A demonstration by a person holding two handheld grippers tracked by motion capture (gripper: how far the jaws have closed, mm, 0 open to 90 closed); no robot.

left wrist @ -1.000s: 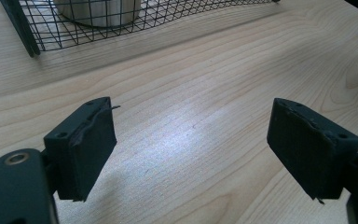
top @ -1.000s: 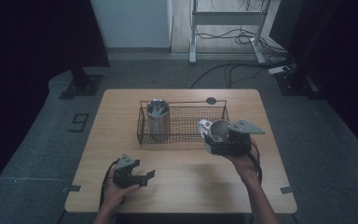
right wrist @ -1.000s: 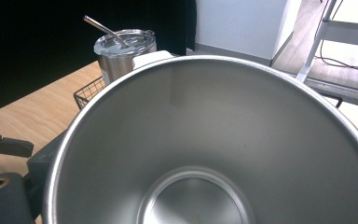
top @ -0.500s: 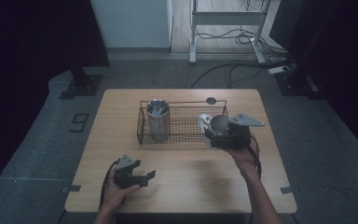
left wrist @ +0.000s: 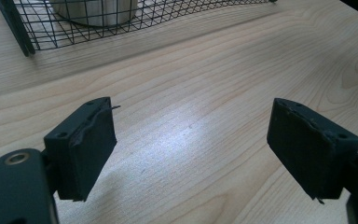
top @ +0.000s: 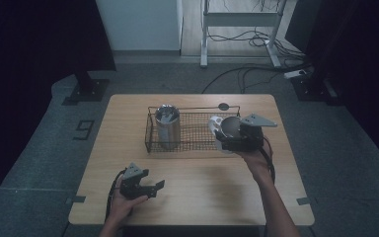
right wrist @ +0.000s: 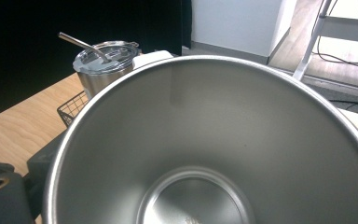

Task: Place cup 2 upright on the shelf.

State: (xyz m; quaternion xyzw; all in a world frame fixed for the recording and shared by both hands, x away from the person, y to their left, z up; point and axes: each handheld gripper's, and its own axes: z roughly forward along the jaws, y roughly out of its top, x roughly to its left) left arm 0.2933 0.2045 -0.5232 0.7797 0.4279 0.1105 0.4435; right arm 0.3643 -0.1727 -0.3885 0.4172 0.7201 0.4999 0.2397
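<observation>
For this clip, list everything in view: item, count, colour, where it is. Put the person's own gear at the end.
Table: one, light wood, centre of the high view.
Wire basket: one, black, on the table's far half.
Lidded tumbler: one, steel with a metal straw, upright in the basket's left end.
Open steel cup: one, silver, empty inside, held at the basket's right end.
Round disc: one, dark, on the table behind the basket.
Frame legs: one set, pale metal, on the floor beyond the table, with cables.
Floor mark "9": one, dark, left of the table.
Left gripper: one, black, open, near the table's front edge.
Right gripper: one, black, holding the open steel cup.
</observation>
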